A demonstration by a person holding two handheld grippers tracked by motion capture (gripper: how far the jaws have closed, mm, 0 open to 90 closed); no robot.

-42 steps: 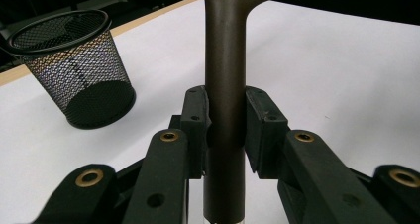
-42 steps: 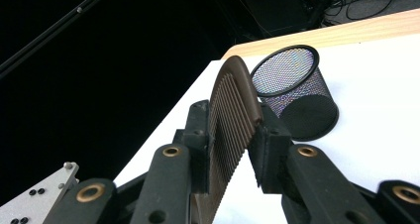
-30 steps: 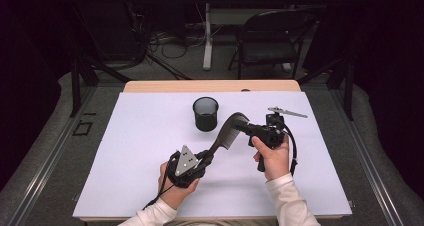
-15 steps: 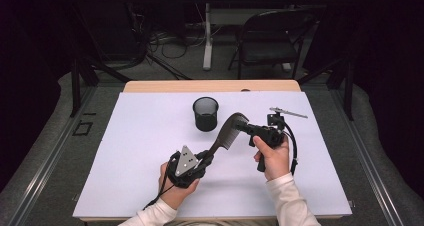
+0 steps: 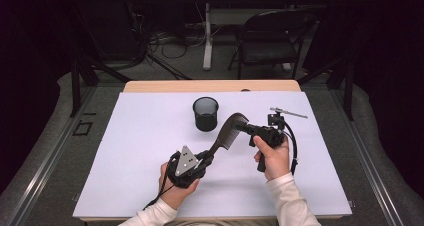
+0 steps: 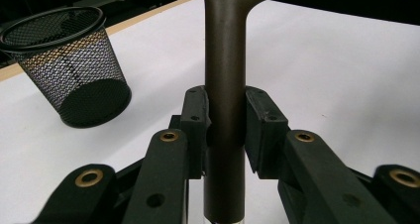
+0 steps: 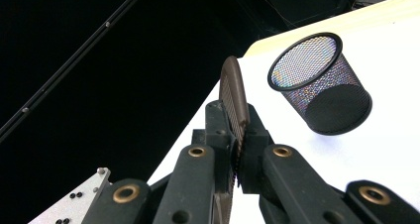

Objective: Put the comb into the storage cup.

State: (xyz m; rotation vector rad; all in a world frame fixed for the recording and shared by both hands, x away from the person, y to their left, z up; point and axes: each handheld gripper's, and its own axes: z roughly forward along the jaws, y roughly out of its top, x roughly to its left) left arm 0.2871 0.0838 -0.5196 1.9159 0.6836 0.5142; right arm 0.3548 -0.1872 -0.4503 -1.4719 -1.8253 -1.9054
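A dark brown comb (image 5: 227,133) hangs above the white table, slanting from lower left to upper right. My left gripper (image 5: 207,158) is shut on its handle; in the left gripper view the handle (image 6: 225,85) stands upright, pinched between the pads of the left gripper (image 6: 226,116). My right gripper (image 5: 245,127) is shut on the toothed end. The right gripper view shows the comb (image 7: 233,92) edge-on, clamped by the right gripper (image 7: 236,130). A black mesh cup (image 5: 206,114) stands upright just beyond the comb.
The white sheet (image 5: 125,151) covers most of the table, with a wooden strip at the far edge. The mesh cup (image 6: 64,65) (image 7: 322,85) is the only loose object nearby. A folding chair (image 5: 270,36) and cables sit on the floor behind the table.
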